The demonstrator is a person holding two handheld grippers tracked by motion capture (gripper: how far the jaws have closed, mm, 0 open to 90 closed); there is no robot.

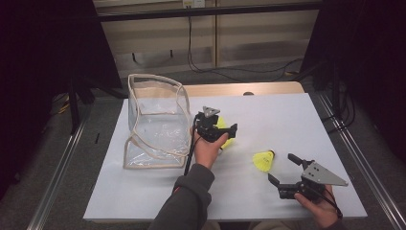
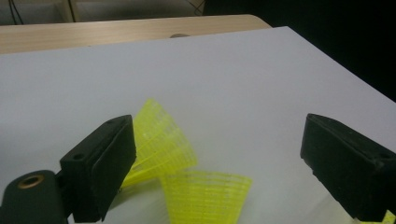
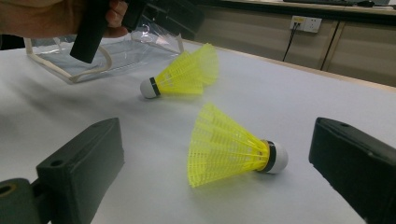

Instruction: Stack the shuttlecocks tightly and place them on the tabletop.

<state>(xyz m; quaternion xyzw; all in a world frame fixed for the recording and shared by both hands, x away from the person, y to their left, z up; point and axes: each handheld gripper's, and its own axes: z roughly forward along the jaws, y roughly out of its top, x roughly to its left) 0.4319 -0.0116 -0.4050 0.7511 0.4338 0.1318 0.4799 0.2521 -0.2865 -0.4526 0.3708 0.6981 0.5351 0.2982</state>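
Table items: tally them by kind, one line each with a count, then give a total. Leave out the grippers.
Yellow shuttlecocks: 2, one under the left gripper, one in front of the right gripper
Clear bag: 1
Total: 3

My high view is dim at both sides, nearly black, while the white table [image 1: 268, 120] catches soft overhead light with no glare. Shadows under things are faint. In my left gripper view the near yellow shuttlecock skirts [image 2: 182, 168] look soft. In my right gripper view the farther shuttlecock [image 3: 184, 74] is motion-smeared; the nearer shuttlecock [image 3: 233, 147] is sharp.
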